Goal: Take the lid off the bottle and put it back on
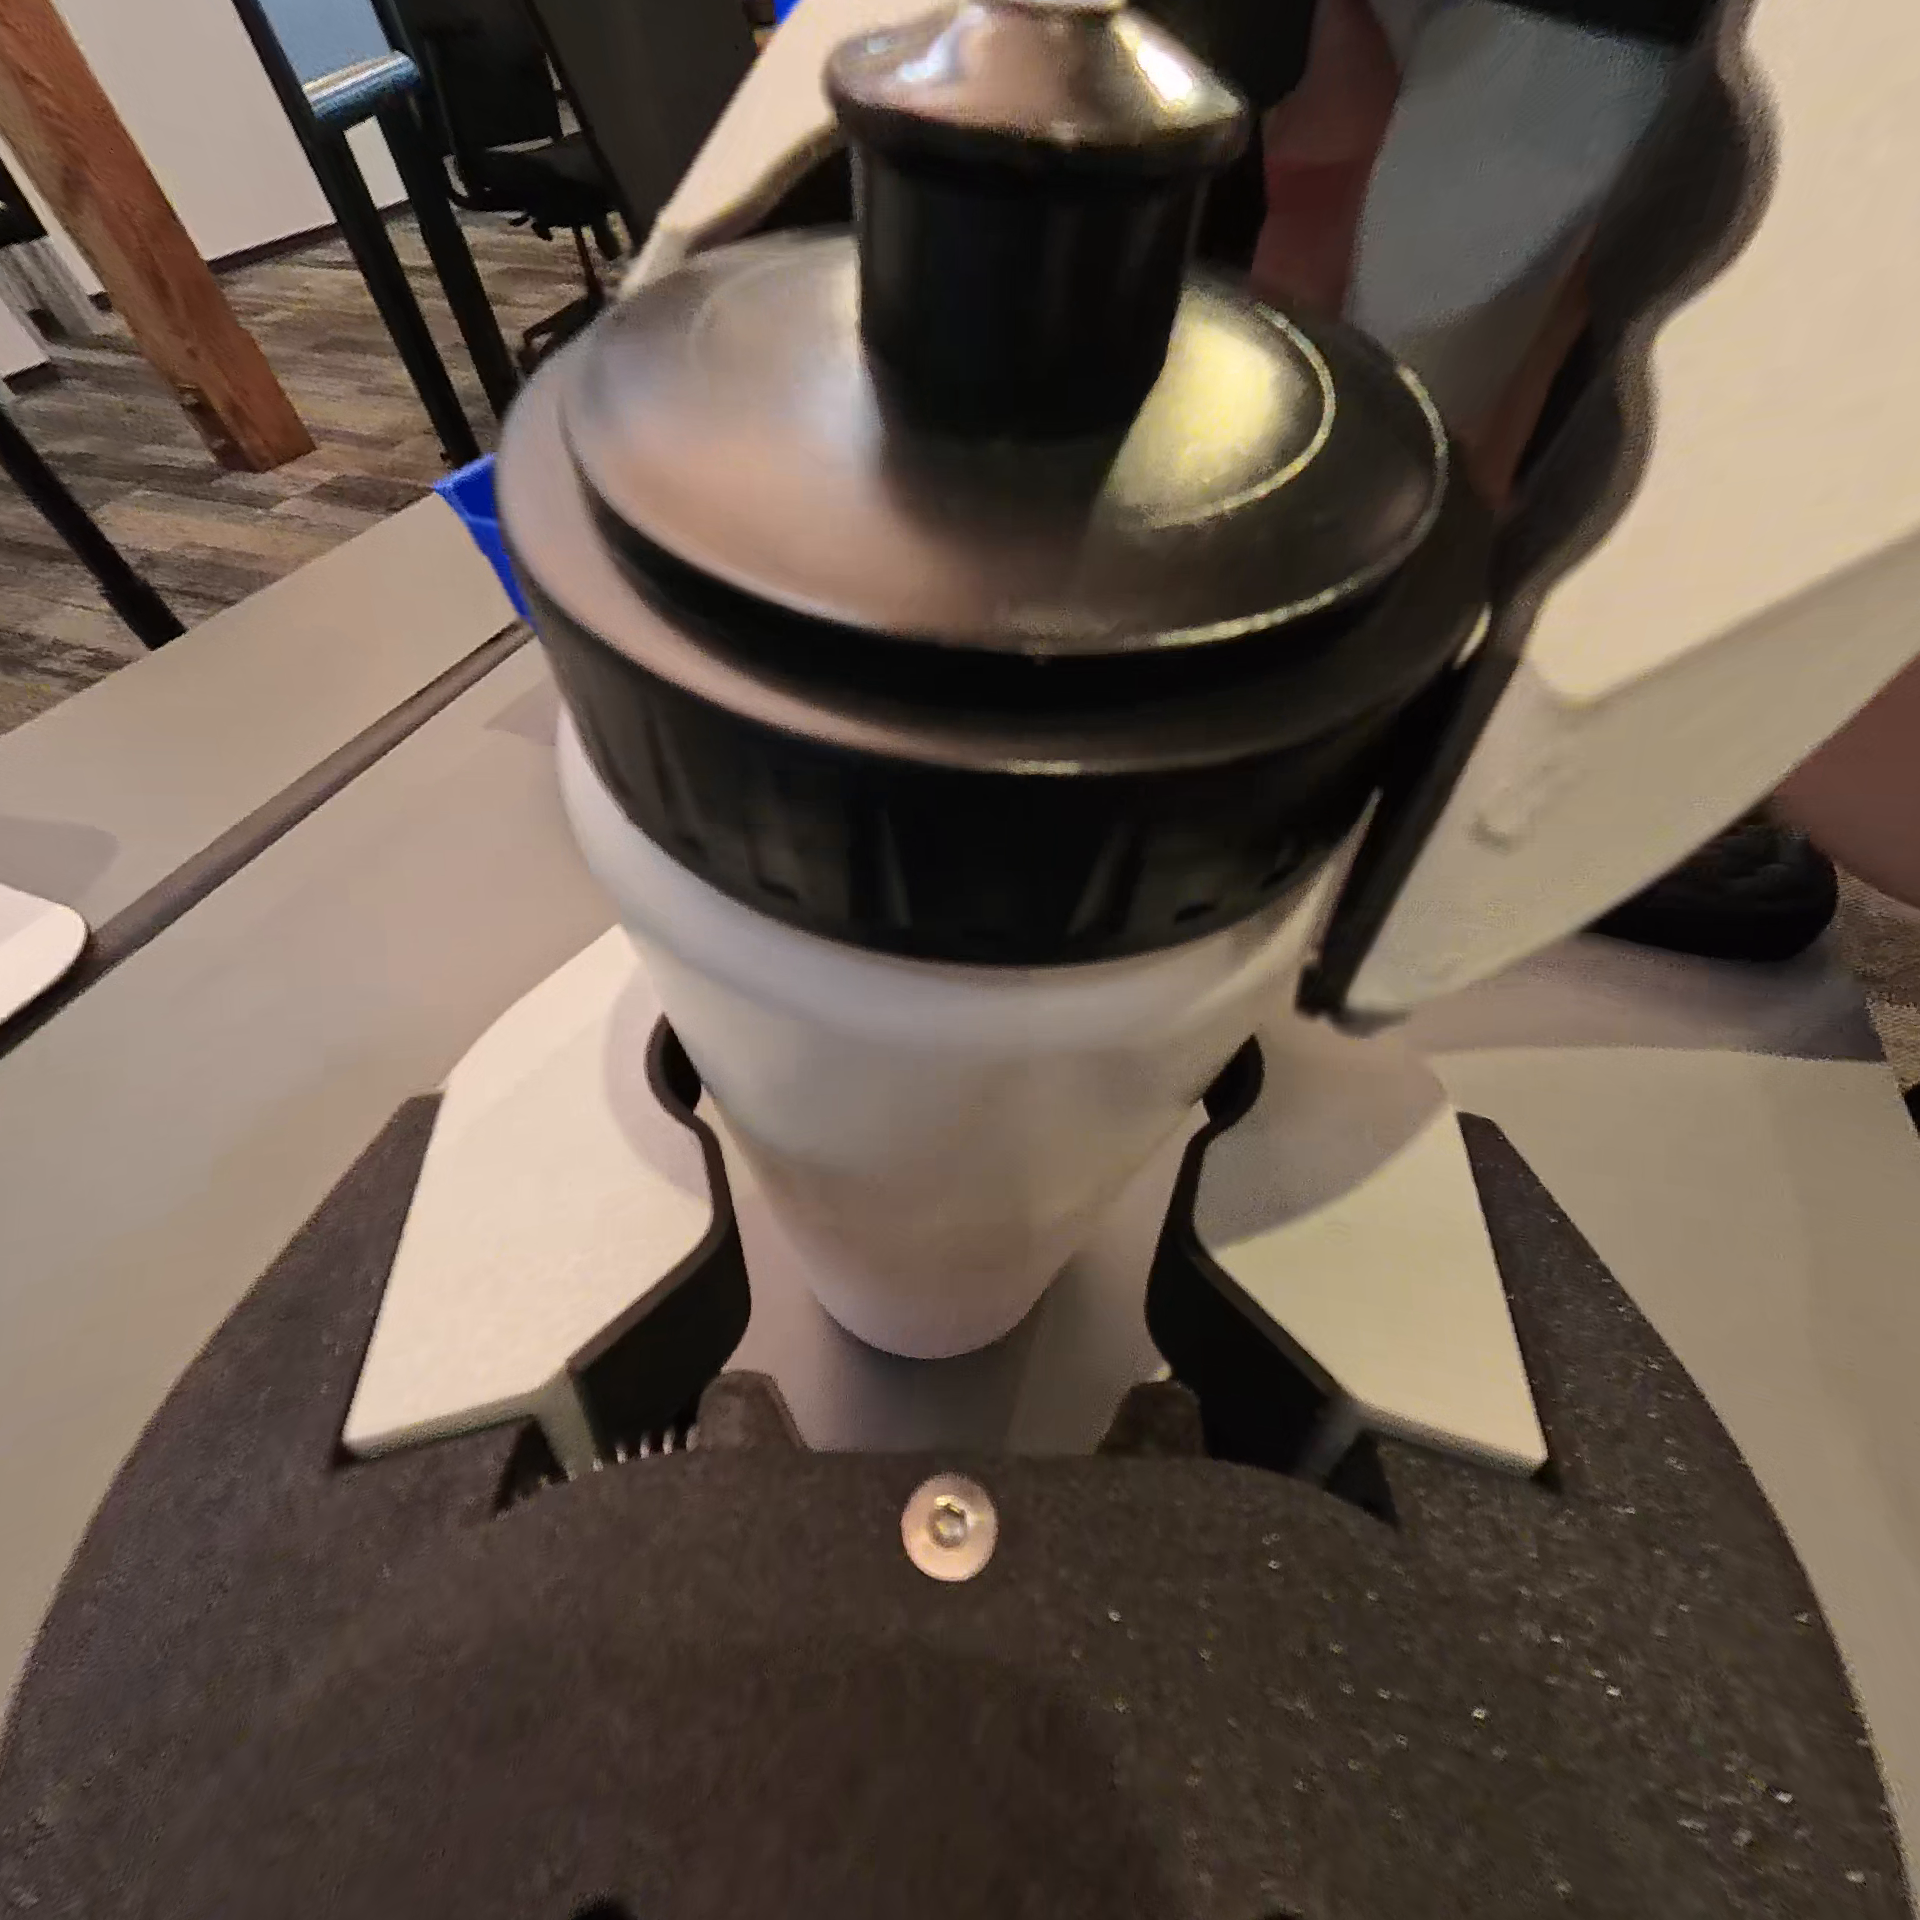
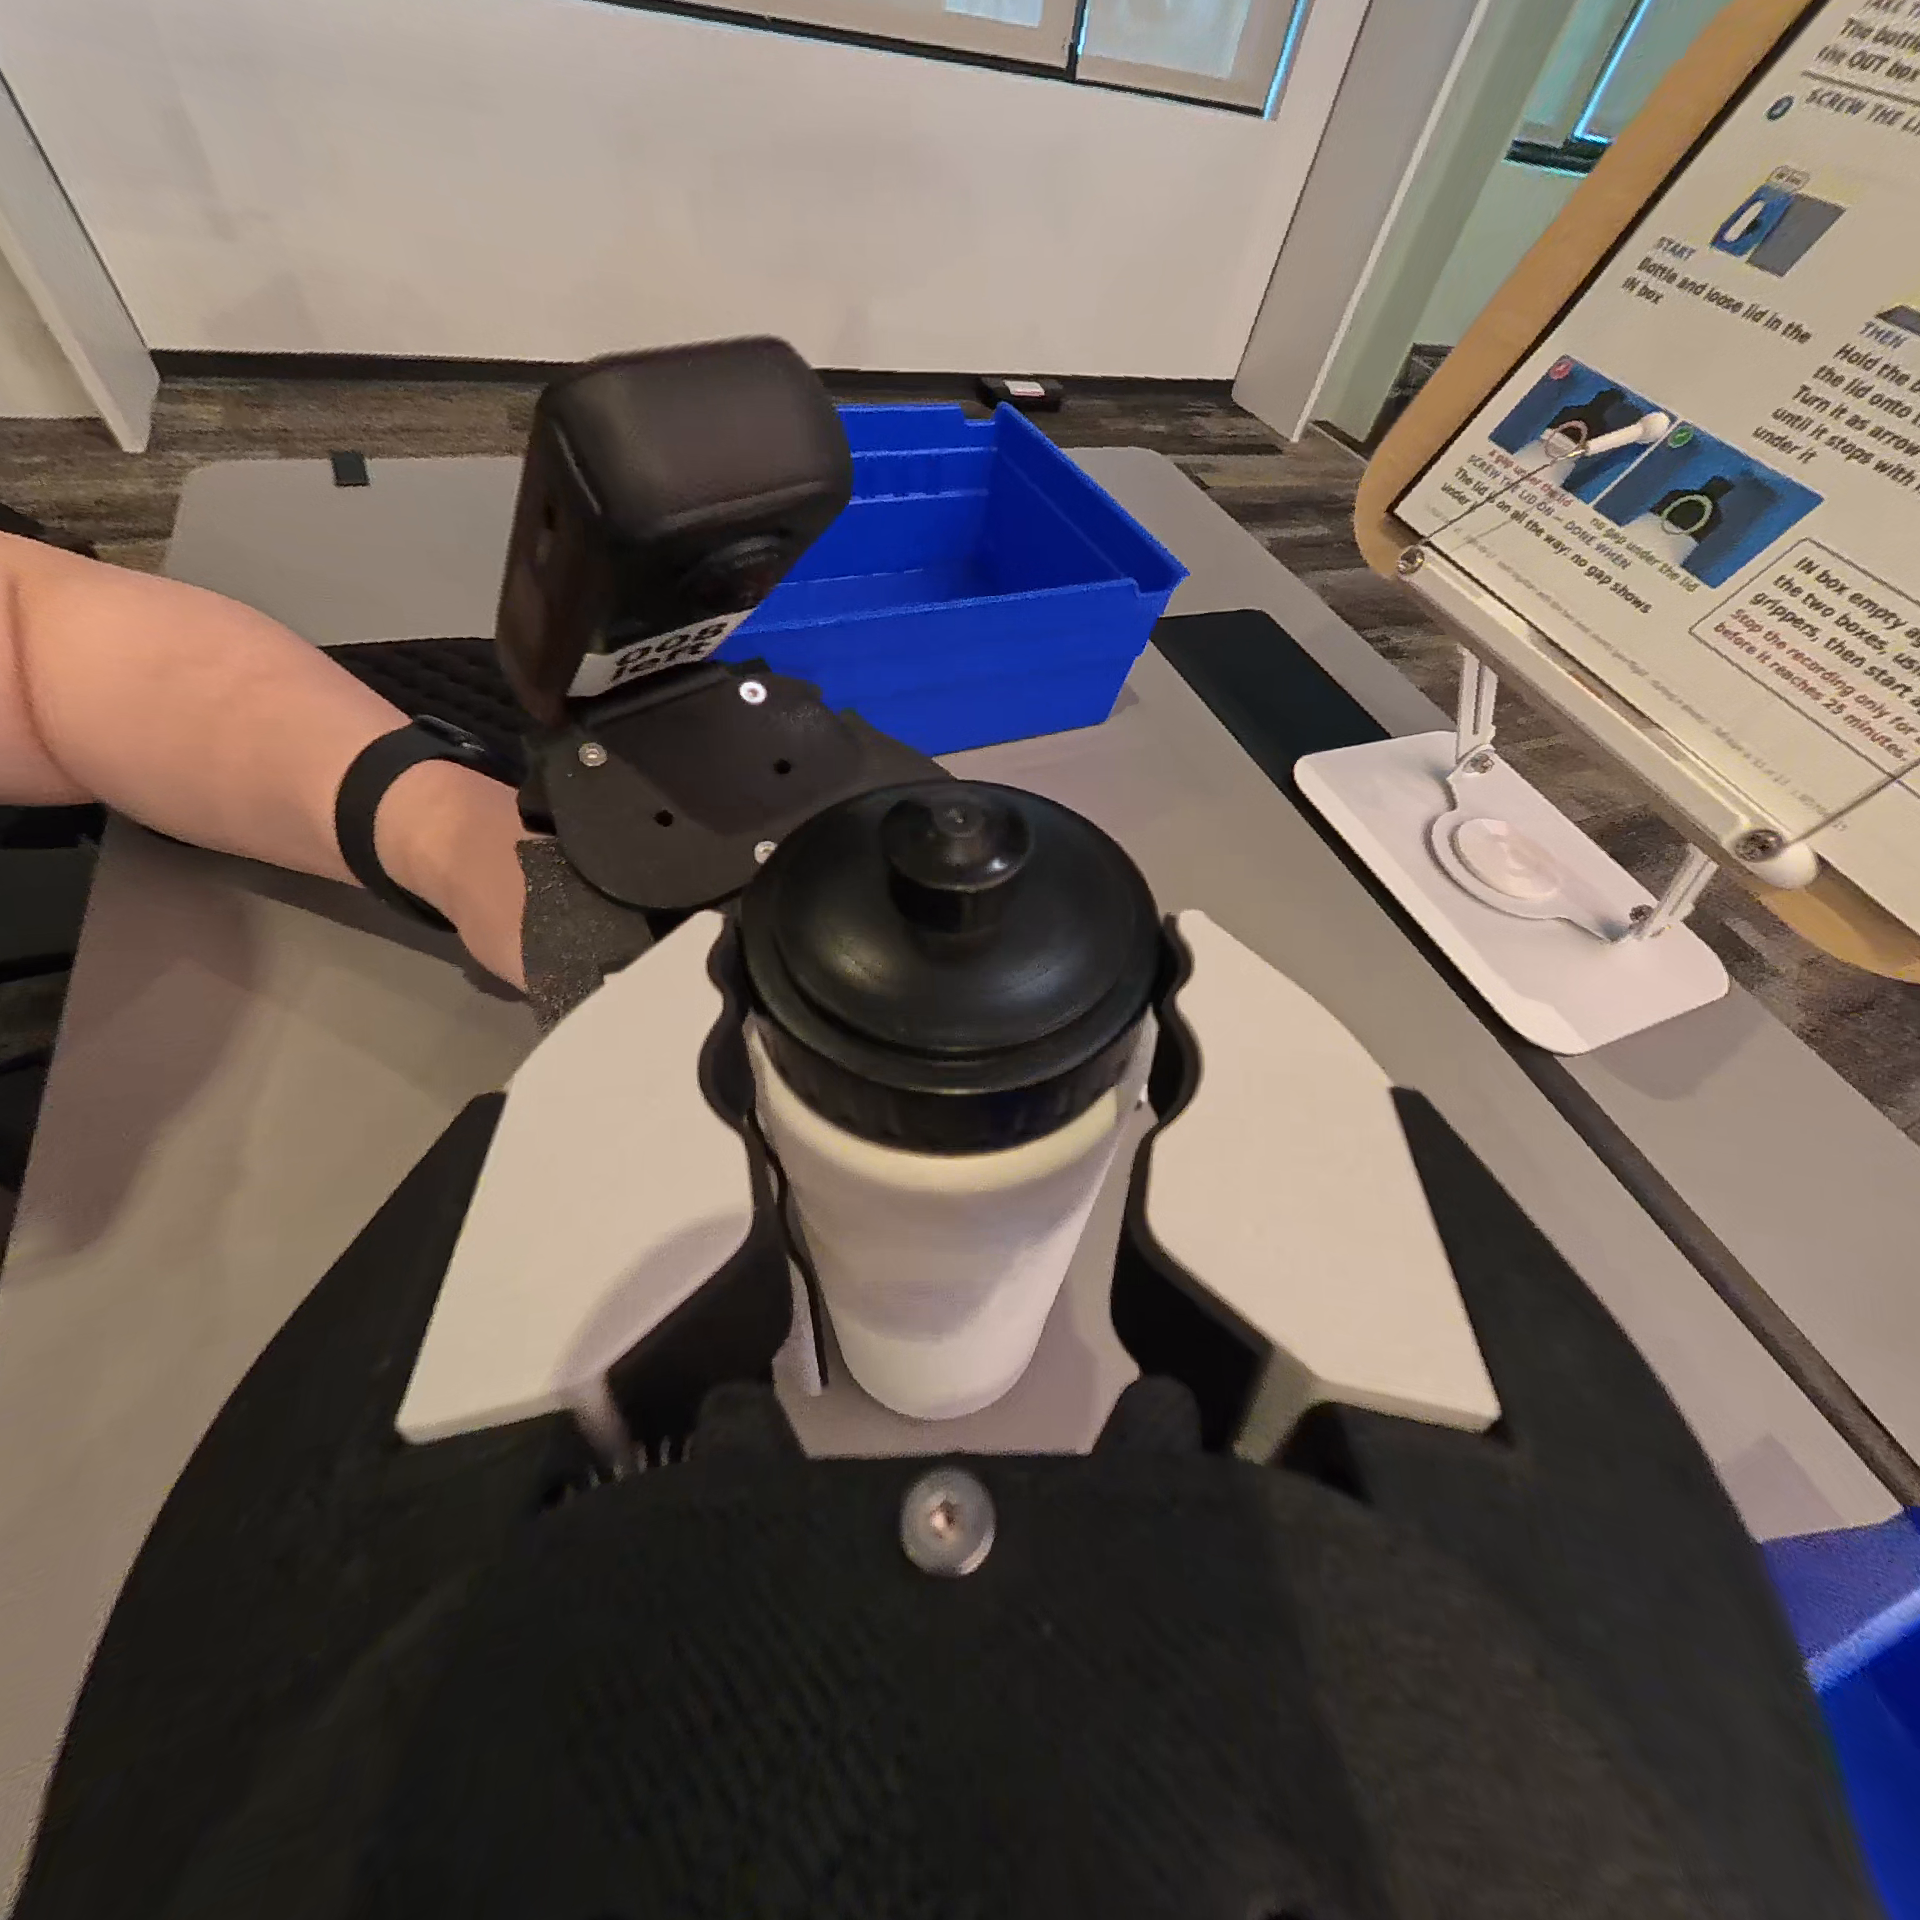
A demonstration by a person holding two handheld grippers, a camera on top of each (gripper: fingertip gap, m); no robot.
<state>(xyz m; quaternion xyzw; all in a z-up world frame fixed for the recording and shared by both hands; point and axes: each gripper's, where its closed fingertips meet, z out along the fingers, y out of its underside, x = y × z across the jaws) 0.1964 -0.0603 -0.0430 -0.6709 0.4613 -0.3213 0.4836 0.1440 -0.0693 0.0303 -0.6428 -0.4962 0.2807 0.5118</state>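
A white bottle (image 1: 935, 1091) with a black spouted lid (image 1: 966, 582) stands upright between both grippers. My left gripper (image 1: 951, 1174) is shut on the bottle's white body, with a black pad pressing on each side. My right gripper (image 2: 945, 997) is shut on the lid (image 2: 945, 966), its fingers (image 2: 1247, 1122) hugging the lid's ribbed rim above the white body (image 2: 935, 1247). One right finger (image 1: 1455, 790) shows touching the lid's right side in the left wrist view. The left gripper's body and camera (image 2: 675, 582) show behind the bottle on the left.
A blue bin (image 2: 966, 623) stands on the grey table (image 2: 260, 1039) behind the bottle; its corner shows in the left wrist view (image 1: 478, 520). An instruction board (image 2: 1662, 436) on a white stand (image 2: 1507, 894) is at the right. Another blue bin's edge (image 2: 1870, 1662) is at the lower right.
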